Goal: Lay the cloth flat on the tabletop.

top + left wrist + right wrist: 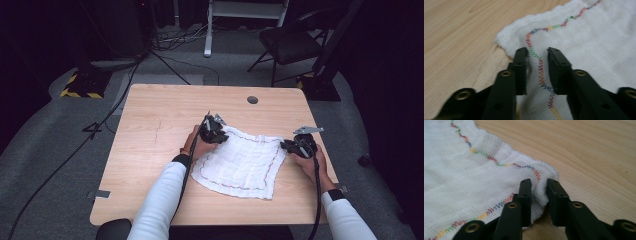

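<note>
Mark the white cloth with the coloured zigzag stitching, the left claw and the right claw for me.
White cloth with coloured zigzag stitching [240, 165], high view, middle of the fabric.
Left claw [537, 53], left gripper view, midway between its tips, at a cloth corner.
Right claw [539, 185], right gripper view, midway between its tips, on pinched cloth.

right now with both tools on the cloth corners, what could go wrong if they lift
1. The left tool has closed on a raised fold of the cloth just inside the stitched hem, a thin bite, so it may slip out on lifting.
2. The right tool pinches only the bunched tip of its corner; a pull could free it.
3. If one corner slips, the cloth would hang from the other and drag across the table.
</note>
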Available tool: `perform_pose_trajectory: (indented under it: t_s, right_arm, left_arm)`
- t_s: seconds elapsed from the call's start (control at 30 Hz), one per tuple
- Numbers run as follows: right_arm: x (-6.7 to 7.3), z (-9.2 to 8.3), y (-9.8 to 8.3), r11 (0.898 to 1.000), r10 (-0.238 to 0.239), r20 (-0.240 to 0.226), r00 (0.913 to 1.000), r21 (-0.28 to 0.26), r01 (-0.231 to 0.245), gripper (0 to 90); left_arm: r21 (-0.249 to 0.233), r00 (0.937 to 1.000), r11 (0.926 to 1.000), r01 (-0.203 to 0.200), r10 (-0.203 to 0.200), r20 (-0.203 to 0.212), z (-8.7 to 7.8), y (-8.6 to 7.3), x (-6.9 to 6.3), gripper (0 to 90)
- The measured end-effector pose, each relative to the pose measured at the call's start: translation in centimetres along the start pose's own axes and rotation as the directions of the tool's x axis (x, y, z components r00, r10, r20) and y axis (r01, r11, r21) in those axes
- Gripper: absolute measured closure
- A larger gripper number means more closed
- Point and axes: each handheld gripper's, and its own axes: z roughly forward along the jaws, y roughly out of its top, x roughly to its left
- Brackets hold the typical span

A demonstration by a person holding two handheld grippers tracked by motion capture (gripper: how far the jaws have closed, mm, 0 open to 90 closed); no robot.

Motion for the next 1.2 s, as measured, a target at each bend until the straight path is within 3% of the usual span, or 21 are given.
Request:
perform_pose_trajectory:
  t_s: [0.03, 0.1, 0.17, 0.2, 0.23, 0.4, 0.5, 0.53, 0.73, 0.83, 0.93, 0.97, 1.0, 1.03, 1.07, 1.1, 1.13, 1.17, 1.2]
  right_arm:
    - [0.4, 0.0, 0.3, 0.999, -0.028, 0.013, 0.9995, 0.016, 0.028, 84.3]
    - [0.7, -0.1, 0.6, 0.998, -0.052, 0.033, 0.9981, 0.021, 0.052, 85.7]
    - [0.7, -0.3, 0.9, 0.999, -0.037, 0.026, 0.9990, 0.008, 0.036, 85.9]
    - [0.6, -1.3, 1.8, 0.998, -0.018, 0.022, 0.9996, -0.058, 0.020, 86.2]
    - [0.6, -1.6, 2.1, 0.997, -0.020, 0.024, 0.9995, -0.076, 0.022, 86.2]
    - [1.2, -2.7, 4.6, 0.992, -0.043, 0.010, 0.9990, -0.116, 0.044, 86.3]
    - [1.7, -2.9, 5.7, 0.988, -0.060, 0.012, 0.9981, -0.139, 0.061, 86.2]
    - [2.4, -3.2, 7.0, 0.983, -0.084, 0.018, 0.9963, -0.160, 0.086, 86.3]
    - [3.4, -3.2, 10.0, 0.968, -0.110, 0.053, 0.9924, -0.219, 0.120, 86.3]
    - [3.5, -2.7, 11.0, 0.967, -0.118, 0.062, 0.9910, -0.221, 0.129, 86.3]
    - [4.1, -1.4, 12.5, 0.964, -0.138, 0.077, 0.9874, -0.217, 0.152, 85.9]
    - [4.4, -0.9, 12.8, 0.964, -0.148, 0.090, 0.9848, -0.211, 0.164, 84.5]
    - [4.6, -0.3, 13.1, 0.965, -0.156, 0.099, 0.9828, -0.199, 0.173, 81.9]
    - [5.0, 0.5, 13.3, 0.966, -0.165, 0.113, 0.9799, -0.182, 0.183, 75.5]
    - [5.2, 0.9, 13.4, 0.966, -0.173, 0.127, 0.9767, -0.169, 0.193, 69.5]
    - [5.4, 1.4, 13.4, 0.969, -0.175, 0.146, 0.9738, -0.152, 0.196, 64.6]
    - [5.4, 1.4, 13.4, 0.969, -0.175, 0.146, 0.9738, -0.152, 0.196, 64.6]
    - [5.6, 1.8, 13.3, 0.971, -0.170, 0.135, 0.9761, -0.143, 0.189, 60.4]
    - [5.7, 2.2, 12.4, 0.977, -0.162, 0.068, 0.9845, -0.131, 0.170, 54.3]
  left_arm:
    - [0.002, 0.9996, 0.9998, -0.020, 0.020, -0.019, -0.1, 0.0, -0.3, 82.4]
    - [0.003, 0.9994, 0.9997, -0.026, 0.026, -0.025, -0.3, 0.0, -0.3, 83.5]
    - [-0.019, 0.9991, 0.9995, -0.024, 0.024, -0.034, -1.0, 0.0, -0.4, 83.8]
    - [-0.042, 0.9985, 0.9986, -0.031, 0.030, -0.045, -2.1, 0.0, -0.4, 83.9]
    - [-0.053, 0.9976, 0.9979, -0.038, 0.035, -0.060, -2.7, 0.0, -0.4, 84.0]
    - [-0.117, 0.9940, 0.9916, -0.056, 0.044, -0.100, -6.0, 0.4, -0.5, 84.0]
    - [-0.126, 0.9927, 0.9900, -0.064, 0.050, -0.109, -7.0, 0.5, -0.5, 84.0]
    - [-0.144, 0.9897, 0.9876, -0.062, 0.043, -0.137, -7.9, 0.5, -0.3, 84.0]
    - [-0.192, 0.9776, 0.9807, -0.037, -0.004, -0.210, -9.6, 0.0, 0.8, 84.0]
    - [-0.209, 0.9737, 0.9778, -0.019, -0.029, -0.226, -10.0, -0.3, 1.2, 83.8]
    - [-0.209, 0.9628, 0.9779, -0.003, -0.054, -0.265, -10.0, -0.6, 1.8, 83.5]
    - [-0.193, 0.9577, 0.9810, 0.016, -0.070, -0.279, -9.6, -0.9, 2.4, 83.2]
    - [-0.193, 0.9577, 0.9810, 0.016, -0.070, -0.279, -9.6, -0.9, 2.4, 82.1]
    - [-0.179, 0.9474, 0.9819, 0.061, -0.114, -0.299, -9.0, -1.2, 3.1, 77.1]
    - [-0.168, 0.9451, 0.9818, 0.088, -0.135, -0.297, -8.7, -1.5, 3.4, 71.8]
    - [-0.168, 0.9451, 0.9818, 0.088, -0.135, -0.297, -8.7, -1.5, 3.4, 65.6]
    - [-0.153, 0.9431, 0.9837, 0.095, -0.138, -0.302, -8.4, -1.7, 3.5, 65.6]
    - [-0.147, 0.9430, 0.9840, 0.101, -0.142, -0.301, -8.3, -2.0, 3.5, 58.2]
    - [-0.132, 0.9514, 0.9865, 0.097, -0.131, -0.279, -8.2, -2.6, 3.3, 46.6]
